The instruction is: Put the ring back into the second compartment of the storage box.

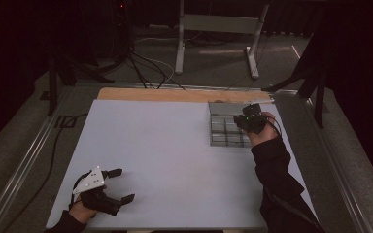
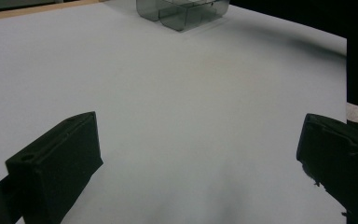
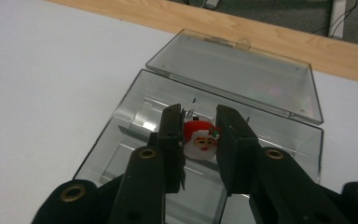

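One round glossy Santa charm (image 3: 201, 140), gripped.

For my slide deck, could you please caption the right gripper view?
Right claw shut on a small Santa figure above the open clear compartment box on the white table.

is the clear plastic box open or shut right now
Open. The box's lid is swung back flat onto the table behind it, and the right gripper holds a small Santa figure over the compartments.
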